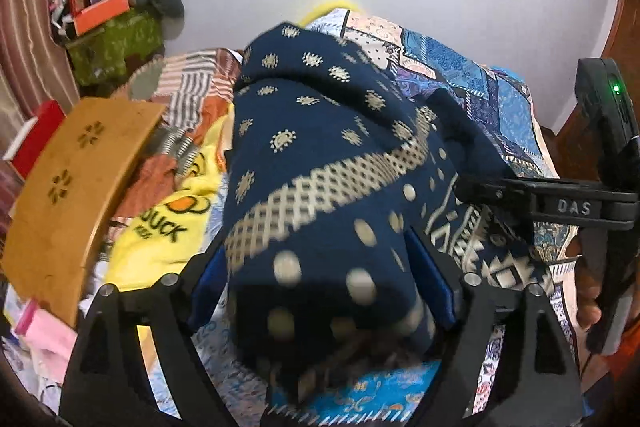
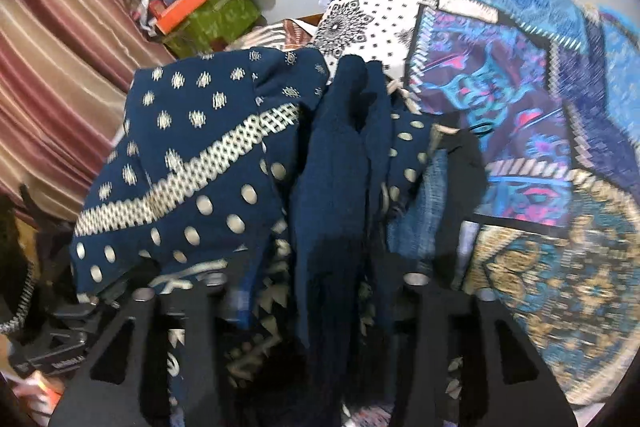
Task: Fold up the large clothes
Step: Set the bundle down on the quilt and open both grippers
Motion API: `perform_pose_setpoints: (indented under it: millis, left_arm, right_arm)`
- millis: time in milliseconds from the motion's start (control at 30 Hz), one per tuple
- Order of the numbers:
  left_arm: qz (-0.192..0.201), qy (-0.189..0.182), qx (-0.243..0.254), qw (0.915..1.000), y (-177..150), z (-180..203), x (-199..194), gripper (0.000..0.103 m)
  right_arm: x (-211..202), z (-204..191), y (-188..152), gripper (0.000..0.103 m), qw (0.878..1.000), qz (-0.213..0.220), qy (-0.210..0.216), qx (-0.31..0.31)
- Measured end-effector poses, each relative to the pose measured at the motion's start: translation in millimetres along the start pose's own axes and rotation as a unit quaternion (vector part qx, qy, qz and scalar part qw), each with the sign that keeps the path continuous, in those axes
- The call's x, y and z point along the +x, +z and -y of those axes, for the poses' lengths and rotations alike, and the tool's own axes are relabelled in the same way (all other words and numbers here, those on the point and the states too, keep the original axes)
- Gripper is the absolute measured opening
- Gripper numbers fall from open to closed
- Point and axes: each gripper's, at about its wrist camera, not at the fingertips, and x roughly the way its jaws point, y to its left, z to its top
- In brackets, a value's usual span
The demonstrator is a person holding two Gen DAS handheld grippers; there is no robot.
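A navy garment (image 1: 320,147) printed with cream dots and a lattice band lies bunched on the patchwork bedspread (image 1: 480,87). In the left wrist view my left gripper (image 1: 320,287) stands wide, open, with a fold of the garment lying between its blue pads (image 1: 208,287). The right gripper's black body (image 1: 572,207) reaches in from the right, held by a hand (image 1: 588,307). In the right wrist view the same garment (image 2: 192,147) drapes over and between the fingers of my right gripper (image 2: 288,291), which is open. Cloth hides its pads.
A curved wooden board (image 1: 76,195) and a yellow duck-print cloth (image 1: 168,219) lie to the left on the bed. A heap of boxes and clothes on a green cover (image 1: 112,39) stands at the back left by a striped curtain (image 2: 60,67). The bedspread (image 2: 520,107) runs to the right.
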Motion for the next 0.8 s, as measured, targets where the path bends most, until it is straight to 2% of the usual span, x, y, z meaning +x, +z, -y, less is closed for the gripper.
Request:
perform_pose_setpoints:
  millis: [33, 67, 200, 333, 467, 633, 800]
  left_arm:
    - [0.001, 0.001, -0.003, 1.0, 1.1, -3.5, 0.9, 0.089]
    - [0.003, 0.003, -0.009, 0.9999, -2.4, -4.7, -6.4, 0.091]
    - [0.011, 0.011, -0.011, 0.9998, -16.4, -11.1, -24.4, 0.092]
    - [0.0, 0.031, -0.012, 0.9995, -37.2, -10.7, -44.4, 0.092]
    - [-0.004, 0.066, 0.013, 0.9977, -61.4, 1.2, -69.3, 0.092]
    - [0.045, 0.073, 0.02, 0.9961, -70.1, 19.6, -128.9, 0.092]
    - [0.139, 0.066, 0.02, 0.9879, -69.9, 44.3, -214.0, 0.092]
  right_arm:
    - [-3.7, -1.6, -2.6, 0.066, 1.0, -0.003, -0.012, -0.008]
    - [-8.5, -4.1, -7.0, 0.069, 1.0, -0.005, -0.022, -0.015]
    - [-14.3, -12.3, -27.4, 0.07, 0.997, -0.023, -0.054, -0.043]
    - [-37.5, -16.0, -59.6, 0.07, 0.995, -0.015, -0.078, -0.066]
    - [-68.3, -16.9, -76.6, 0.07, 0.996, -0.005, -0.073, -0.059]
    - [-129.0, -31.1, -90.7, 0.07, 0.994, 0.059, -0.069, -0.064]
    - [-209.7, -58.7, -108.6, 0.07, 0.984, 0.153, -0.052, -0.078]
